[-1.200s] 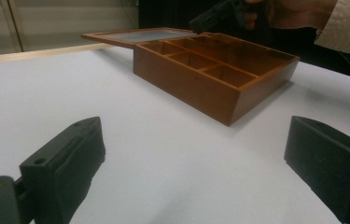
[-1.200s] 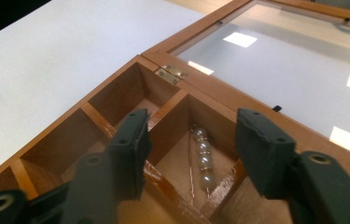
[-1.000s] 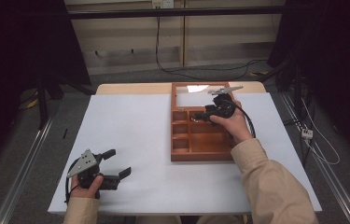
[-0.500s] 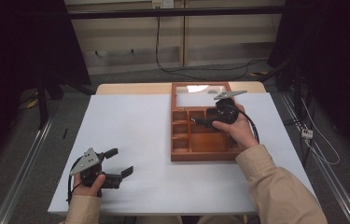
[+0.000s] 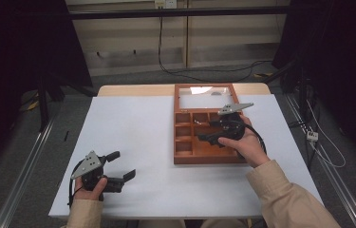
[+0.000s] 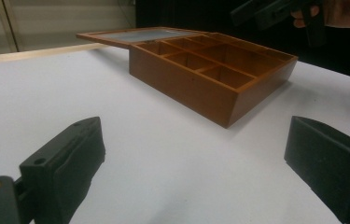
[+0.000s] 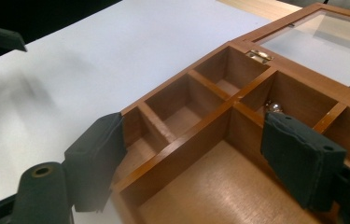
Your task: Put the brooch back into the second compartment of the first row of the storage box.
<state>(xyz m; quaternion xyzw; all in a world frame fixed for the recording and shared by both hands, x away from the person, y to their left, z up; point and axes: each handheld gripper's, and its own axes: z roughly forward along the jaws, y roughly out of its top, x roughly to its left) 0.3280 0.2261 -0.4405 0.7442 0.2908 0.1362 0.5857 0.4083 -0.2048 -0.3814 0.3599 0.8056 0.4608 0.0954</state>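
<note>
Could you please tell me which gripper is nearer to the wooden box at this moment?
The right. The right gripper hangs open over the wooden box, above its compartments, while the left gripper sits open near the table's front-left corner, well apart from the box.

— Where does the high view sit?
— Above the near edge of the white rectangular table [image 5: 133, 137], looking forward and down; the floor and back wall show beyond.
— And the left gripper view?
— Low, close over the tabletop, facing across it to the brown wooden compartment box [image 6: 210, 70], which stands a little way off.
— The right gripper view?
— Close above that box [image 7: 196, 140], peering down into its compartments.
— What do they share?
— All three take in the box [image 5: 204, 137] and the white surface around it.
</note>
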